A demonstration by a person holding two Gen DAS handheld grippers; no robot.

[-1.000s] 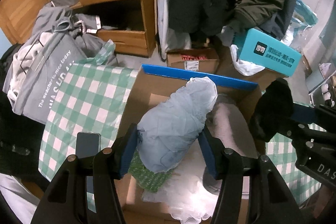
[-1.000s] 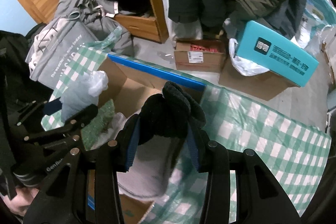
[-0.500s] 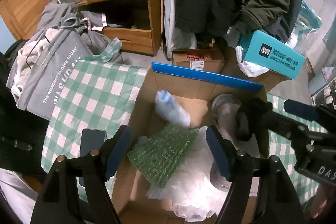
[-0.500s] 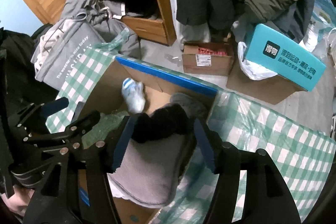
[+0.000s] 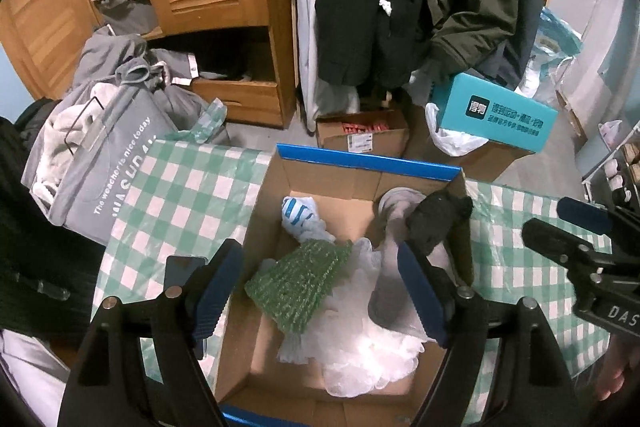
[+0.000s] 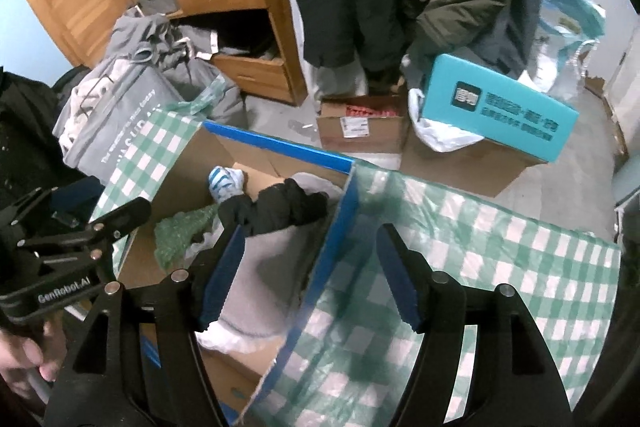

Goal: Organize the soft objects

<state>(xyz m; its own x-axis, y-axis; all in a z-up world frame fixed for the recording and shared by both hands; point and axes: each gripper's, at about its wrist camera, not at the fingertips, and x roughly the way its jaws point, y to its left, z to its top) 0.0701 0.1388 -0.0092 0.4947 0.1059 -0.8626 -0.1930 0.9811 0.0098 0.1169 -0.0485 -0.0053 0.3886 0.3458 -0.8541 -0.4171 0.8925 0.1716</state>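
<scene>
A second ago my left gripper [image 5: 320, 287] squeezes a pale blue bundle [image 5: 302, 217] between its pads; now its jaws have just been opening and nothing sits between them, and the bundle lies on the floor of the cardboard box [image 5: 268, 223] toward its far, blue-edged wall, beyond the green knit piece [image 5: 300, 283]. My right gripper [image 6: 310, 267] earlier clamps a black fuzzy item [image 6: 280, 205]; its jaws have just been opening too, empty now, and that item rests on the grey cloth [image 6: 264, 267] inside the box by its right wall. Both grippers sit higher above the box than before, and my right one now hangs over the box's right edge and the checked cloth [image 6: 500, 267].
</scene>
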